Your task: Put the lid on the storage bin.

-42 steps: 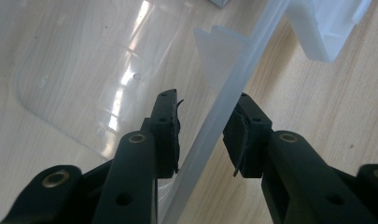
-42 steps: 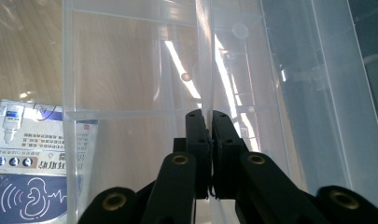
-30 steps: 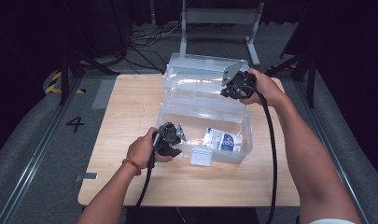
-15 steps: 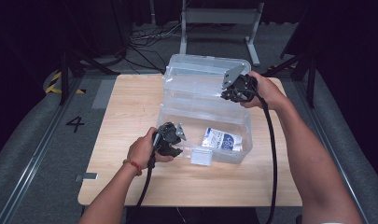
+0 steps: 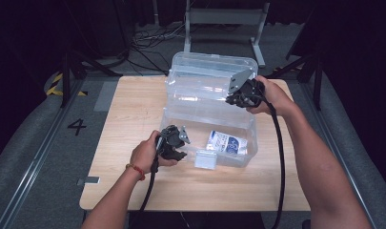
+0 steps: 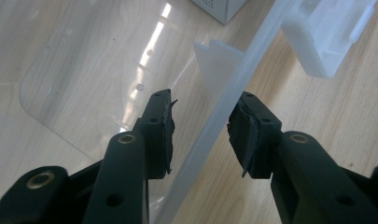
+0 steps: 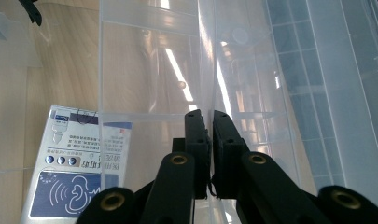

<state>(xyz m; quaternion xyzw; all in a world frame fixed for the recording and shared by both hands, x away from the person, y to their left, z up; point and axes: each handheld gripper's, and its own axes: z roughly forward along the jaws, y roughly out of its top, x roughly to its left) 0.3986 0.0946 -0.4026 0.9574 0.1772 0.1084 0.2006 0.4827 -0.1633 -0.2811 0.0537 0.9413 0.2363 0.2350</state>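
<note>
On the wooden table [image 5: 133, 109], right hand-held gripper [image 7: 210, 122] clamps the clear bin [image 7: 252, 70]; left [image 6: 200, 126] gapes.

— What sits on the worktop [image 5: 133, 109]?
— A storage box [image 5: 207, 143], its lid [image 5: 214, 81] standing open behind it.
— And inside?
— A packet [image 5: 227, 142] lies flat on the box floor, toward the right; a latch [image 5: 206, 159] hangs on the near wall.

Wooden table [image 5: 133, 109] on grey floor [image 5: 28, 157] marked "4" [image 5: 77, 126] — dark surroundings, perhaps metal stands [image 5: 224, 19] behind.
</note>
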